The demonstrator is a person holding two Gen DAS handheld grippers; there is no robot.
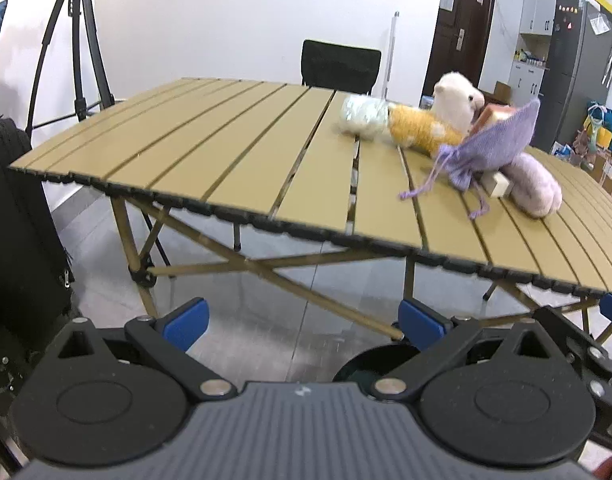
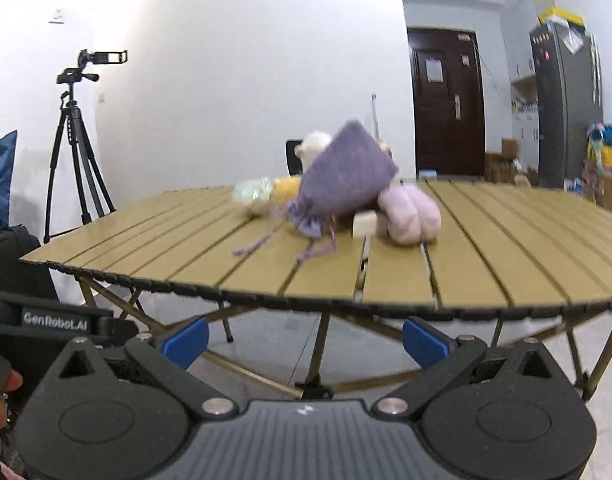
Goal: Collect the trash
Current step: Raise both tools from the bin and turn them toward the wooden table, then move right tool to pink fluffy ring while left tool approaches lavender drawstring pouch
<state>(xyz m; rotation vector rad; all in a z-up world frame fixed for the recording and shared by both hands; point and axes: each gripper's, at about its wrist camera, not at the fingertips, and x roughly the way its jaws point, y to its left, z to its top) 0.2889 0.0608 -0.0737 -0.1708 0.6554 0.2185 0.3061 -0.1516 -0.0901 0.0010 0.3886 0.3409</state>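
- Both grippers are hanging low at the bottom of their frames, short of the table (image 1: 242, 168) edge; the left gripper (image 1: 302, 322) and right gripper (image 2: 304, 338) are both holding their fingers wide apart, gripping nothing.
- The pile is sitting right of centre in the left view: purple pouch (image 1: 495, 142), white plush (image 1: 455, 98), yellow roll (image 1: 415, 128), crumpled wrapper (image 1: 361, 116), pale block (image 1: 497, 186).
- The wrapper looks the likeliest trash; I'd be rising above the table first, then approaching it from the open left side, clear of the pouch strings (image 1: 425, 182).
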